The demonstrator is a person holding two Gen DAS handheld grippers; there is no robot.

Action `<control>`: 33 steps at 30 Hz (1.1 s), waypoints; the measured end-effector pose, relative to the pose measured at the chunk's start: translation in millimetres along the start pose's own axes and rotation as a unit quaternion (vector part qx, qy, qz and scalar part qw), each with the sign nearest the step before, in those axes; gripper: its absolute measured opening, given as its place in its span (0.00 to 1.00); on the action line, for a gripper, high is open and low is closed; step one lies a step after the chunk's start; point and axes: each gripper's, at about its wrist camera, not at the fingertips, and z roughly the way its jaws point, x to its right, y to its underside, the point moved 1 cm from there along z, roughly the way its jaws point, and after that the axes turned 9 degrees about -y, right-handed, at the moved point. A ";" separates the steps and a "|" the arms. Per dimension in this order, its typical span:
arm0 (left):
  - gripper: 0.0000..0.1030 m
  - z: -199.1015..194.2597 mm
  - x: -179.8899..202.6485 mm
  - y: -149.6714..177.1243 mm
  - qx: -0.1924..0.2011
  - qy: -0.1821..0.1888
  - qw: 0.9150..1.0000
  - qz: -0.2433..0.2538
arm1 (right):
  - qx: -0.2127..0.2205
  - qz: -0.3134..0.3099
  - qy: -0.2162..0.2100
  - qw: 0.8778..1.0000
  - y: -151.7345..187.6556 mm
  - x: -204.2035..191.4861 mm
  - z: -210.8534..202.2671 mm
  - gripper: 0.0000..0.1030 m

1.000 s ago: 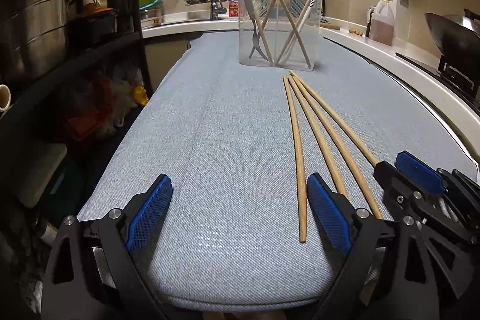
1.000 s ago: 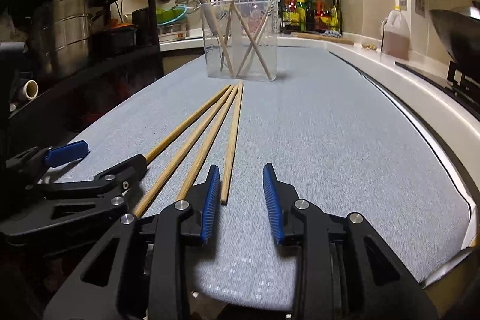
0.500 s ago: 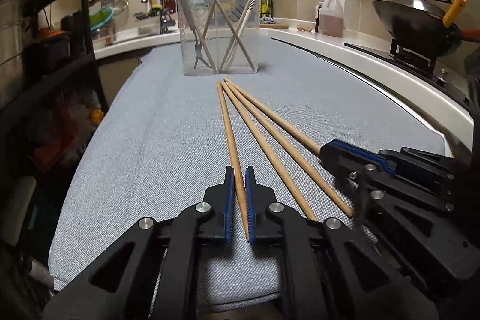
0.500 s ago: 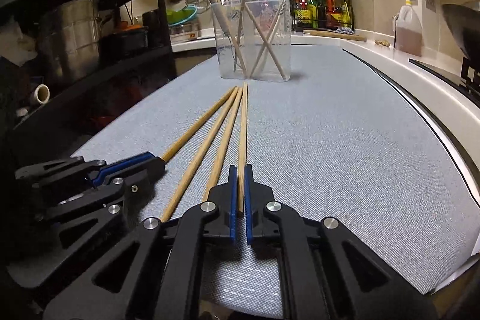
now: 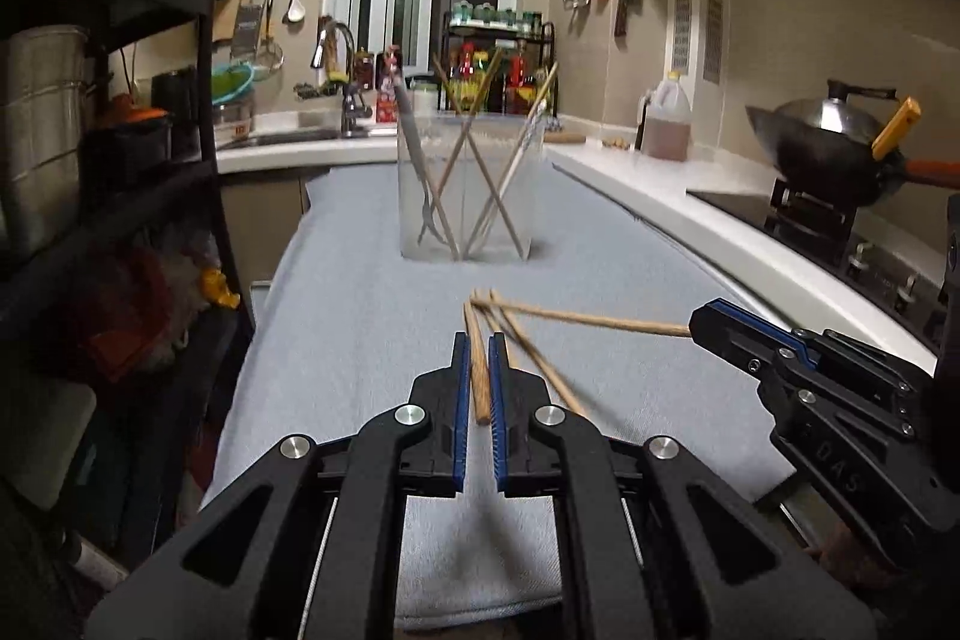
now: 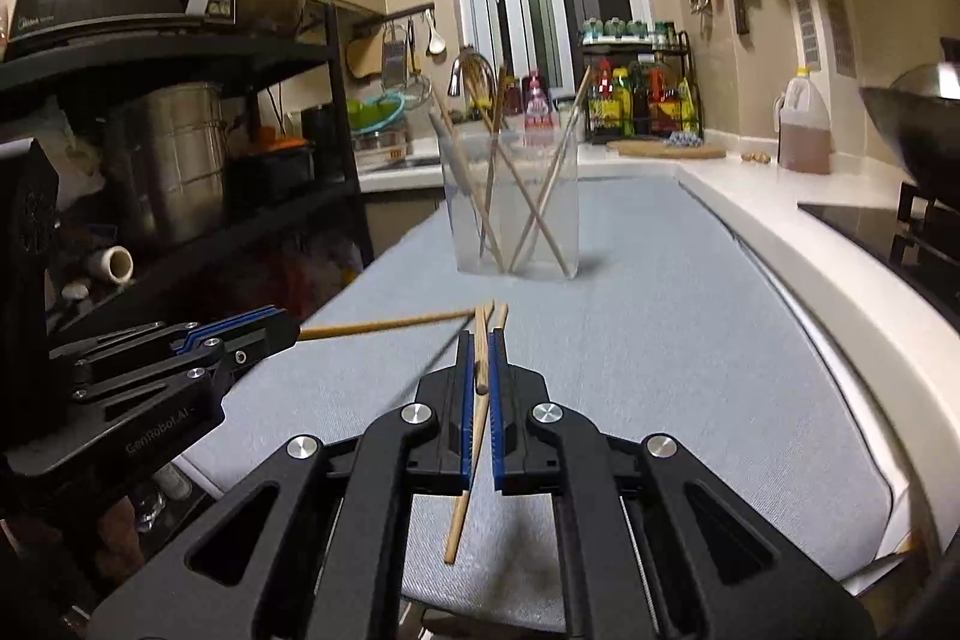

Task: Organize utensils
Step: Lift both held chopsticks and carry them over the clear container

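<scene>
Left gripper and right gripper fingers each clamping a chopstick; "GenRobot.AI" showing lower left on left gripper body

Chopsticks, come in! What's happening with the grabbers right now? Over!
Left gripper shut on a chopstick. Right gripper shut on another chopstick. Clear holder dead ahead on the grey mat, path open.

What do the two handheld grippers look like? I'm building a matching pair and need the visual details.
Both look alike. The left gripper and the right gripper are matte black plastic linkages with triangular cut-outs, round silver pivot pins and flat ribbed blue pads on the fingers. Seen side-on from the right wrist camera, the left gripper body carries pale lettering reading GenRobot.AI. No cables, hands or sleeves are clearly visible.
</scene>
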 end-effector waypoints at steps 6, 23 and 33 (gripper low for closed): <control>0.06 -1.2 -4.6 -37.8 0.019 0.010 1.000 -0.007 | 0.020 0.014 -0.004 1.000 -41.3 -0.3 2.7 0.04; 0.06 38.7 -27.9 -122.1 -0.010 0.023 0.999 -0.027 | 0.045 -0.054 -0.008 0.998 -129.5 -3.6 34.9 0.04; 0.06 48.5 -34.1 -178.4 0.005 0.026 1.000 -0.014 | 0.046 -0.048 -0.010 0.998 -186.4 14.2 46.5 0.04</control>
